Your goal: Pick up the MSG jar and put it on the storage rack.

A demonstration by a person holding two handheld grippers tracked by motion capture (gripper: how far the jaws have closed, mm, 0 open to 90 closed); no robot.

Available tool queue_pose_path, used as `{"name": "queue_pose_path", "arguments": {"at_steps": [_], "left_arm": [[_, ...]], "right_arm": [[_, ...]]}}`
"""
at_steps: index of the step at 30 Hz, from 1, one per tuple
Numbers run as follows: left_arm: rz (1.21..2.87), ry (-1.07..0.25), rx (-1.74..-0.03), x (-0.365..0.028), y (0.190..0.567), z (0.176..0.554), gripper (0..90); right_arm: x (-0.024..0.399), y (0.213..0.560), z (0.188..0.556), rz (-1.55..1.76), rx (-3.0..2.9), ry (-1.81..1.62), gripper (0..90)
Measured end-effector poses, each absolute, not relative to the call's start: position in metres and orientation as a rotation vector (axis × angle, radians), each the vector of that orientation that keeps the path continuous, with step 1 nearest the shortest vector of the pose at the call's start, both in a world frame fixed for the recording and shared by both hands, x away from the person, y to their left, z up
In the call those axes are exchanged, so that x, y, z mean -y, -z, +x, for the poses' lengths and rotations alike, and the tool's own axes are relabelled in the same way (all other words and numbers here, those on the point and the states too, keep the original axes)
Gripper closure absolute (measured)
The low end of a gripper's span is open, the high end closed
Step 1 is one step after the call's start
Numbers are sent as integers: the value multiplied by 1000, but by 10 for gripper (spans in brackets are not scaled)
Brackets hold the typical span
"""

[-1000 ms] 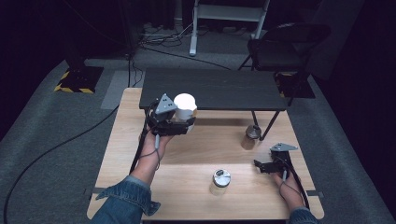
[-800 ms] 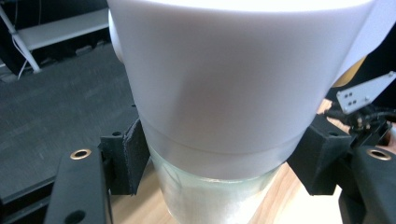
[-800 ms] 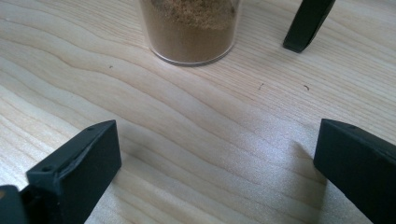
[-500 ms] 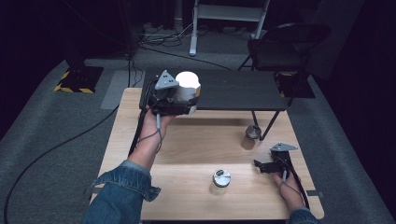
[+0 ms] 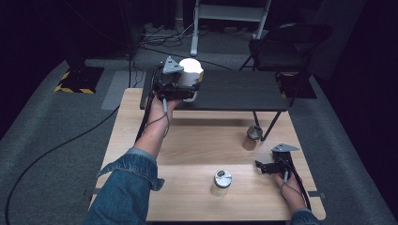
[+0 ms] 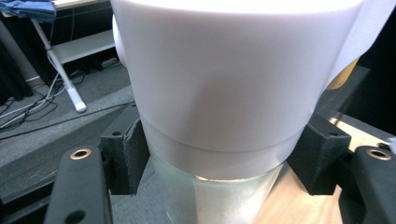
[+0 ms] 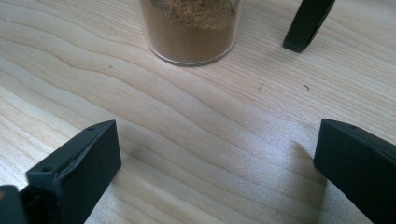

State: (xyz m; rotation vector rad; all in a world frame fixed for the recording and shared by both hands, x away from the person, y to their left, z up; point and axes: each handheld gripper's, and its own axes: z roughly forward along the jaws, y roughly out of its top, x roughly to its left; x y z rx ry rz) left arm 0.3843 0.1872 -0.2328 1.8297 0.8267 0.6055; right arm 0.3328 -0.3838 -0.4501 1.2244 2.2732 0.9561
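- Left gripper (image 5: 190,89): our jaws are clamped on the white-capped jar (image 5: 190,72), one pad on each side just under the cap; in the left gripper view the jar (image 6: 224,93) stands upright between them, clear glass below the white cap.
- Change over the last second: the left arm has stretched from the near edge of the black shelf (image 5: 234,91) toward 12 o'clock, so the jar now sits higher and farther out, over the shelf's left end. We cannot tell whether its base touches the shelf yet.
- Meaning: we judge the carry nearly done; lowering and release remain.
- Right gripper (image 5: 265,167): our jaws stand wide apart, holding nothing, resting low on the wooden table (image 5: 187,140) at 4 o'clock.
- Brown spice jar (image 7: 189,28): straight ahead of the right jaws, at 12 o'clock in that view, beside a shelf leg (image 7: 308,23).
- Metal-lidded jar (image 5: 222,180): near the table's front, at 6 o'clock, apart from both grippers.
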Motion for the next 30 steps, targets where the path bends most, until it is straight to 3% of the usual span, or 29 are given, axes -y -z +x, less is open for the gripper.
{"name": "queue_pose_path", "arguments": {"at_steps": [10,19,22,30], "left_arm": [[1812,-579,-886,-181,256,406,301],[1787,-598,-881,-179,262,402,298],[1752,-618,-899,-180,262,395,179],[1747,-690,-865,-188,262,362,103]], "right_arm": [[384,450,333,1225,-2273,-956,2],[383,450,333,1227,-2271,-956,2],[383,450,333,1228,-2271,-955,2],[383,450,333,1229,-2268,-954,2]]}}
